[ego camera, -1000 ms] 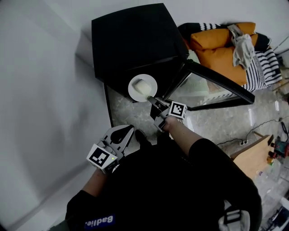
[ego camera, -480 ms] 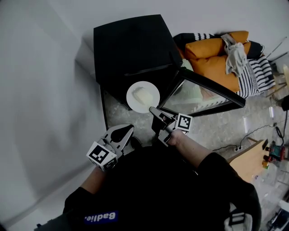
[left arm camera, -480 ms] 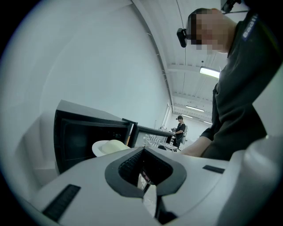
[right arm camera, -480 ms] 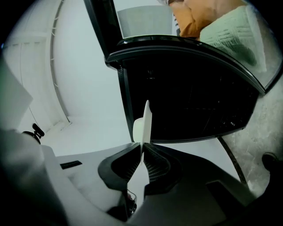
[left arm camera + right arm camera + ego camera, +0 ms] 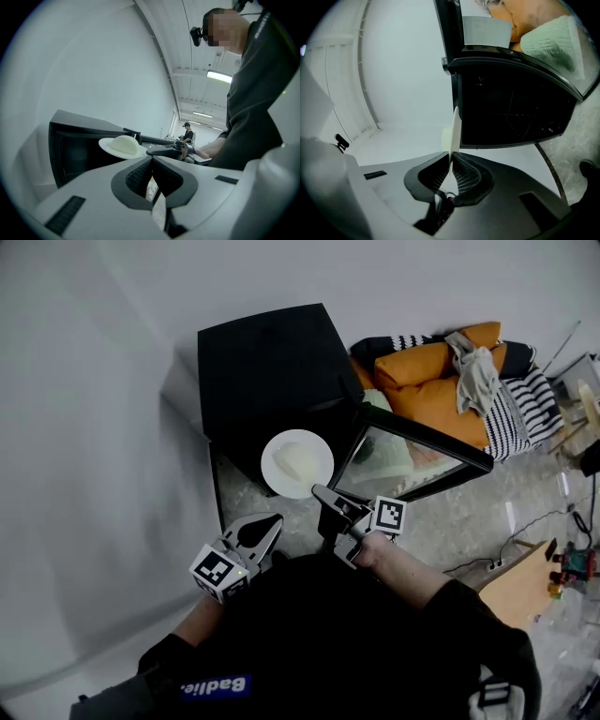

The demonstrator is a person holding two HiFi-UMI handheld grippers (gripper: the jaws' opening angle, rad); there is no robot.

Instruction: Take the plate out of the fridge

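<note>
- Nearest of all, the left gripper point(image 5: 269, 524) hangs low in front of the black box-shaped fridge point(image 5: 272, 362), its jaws pressed together on nothing. It looks parked there so it stays out of the plate's path.
- A little closer to the fridge, the right gripper point(image 5: 321, 493) has its jaws nipped down on the near rim of the round white plate point(image 5: 297, 463). In the right gripper view the plate shows edge-on, running straight up from between the pads point(image 5: 461, 176).
- A rim pinch makes sense here, since only the edge is free with food on top.
- The plate is in the air just in front of the fridge's open front, over the pale marbled floor point(image 5: 281, 512), and seemingly clear of the cavity.
- It carries a pale rounded mound of food point(image 5: 300, 460). The left gripper view shows the plate roughly level, which I take to be the way to stop that mound sliding.
- The dark-framed glass fridge door point(image 5: 412, 451) stands swung wide to the fridge's right, leaving the way out open.
- Beyond that door, orange cushions point(image 5: 431, 381) and a black-and-white striped cloth point(image 5: 520, 409) lie heaped against the wall, well away from the action.
- My read: the lift-out is nearly done.
</note>
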